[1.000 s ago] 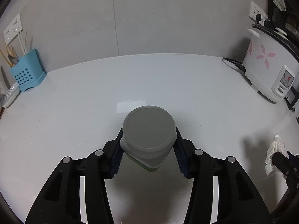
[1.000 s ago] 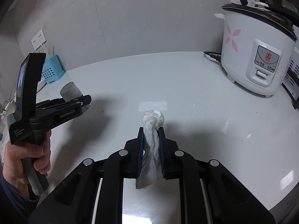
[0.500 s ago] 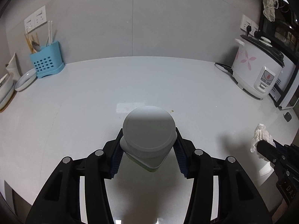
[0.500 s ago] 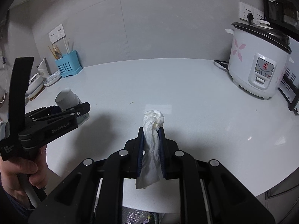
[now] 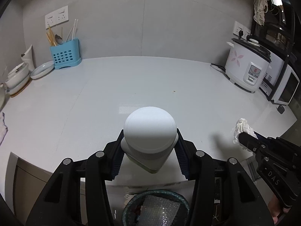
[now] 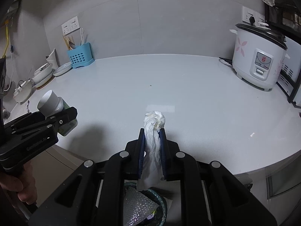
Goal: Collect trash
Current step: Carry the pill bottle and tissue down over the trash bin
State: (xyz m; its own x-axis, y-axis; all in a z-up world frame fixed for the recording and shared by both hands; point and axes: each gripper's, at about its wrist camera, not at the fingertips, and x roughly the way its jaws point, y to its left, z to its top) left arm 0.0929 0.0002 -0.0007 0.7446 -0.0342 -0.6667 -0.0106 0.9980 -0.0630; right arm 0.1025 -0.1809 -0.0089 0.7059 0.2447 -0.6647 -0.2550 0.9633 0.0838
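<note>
Left tongs (image 5: 149, 151) clamp bottle (image 5: 149, 137); right tongs (image 6: 152, 150) pinch tissue (image 6: 153, 143).

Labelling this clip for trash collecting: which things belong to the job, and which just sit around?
Job:
- white-capped bottle, in left gripper
- crumpled tissue, in right gripper
- trash bin

Bystanders:
- rice cooker
- blue utensil holder
- bowls

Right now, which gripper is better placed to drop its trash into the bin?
Probably the right gripper: its tissue hangs right above the bin. The left gripper, holding the bottle, looks almost as close.
</note>
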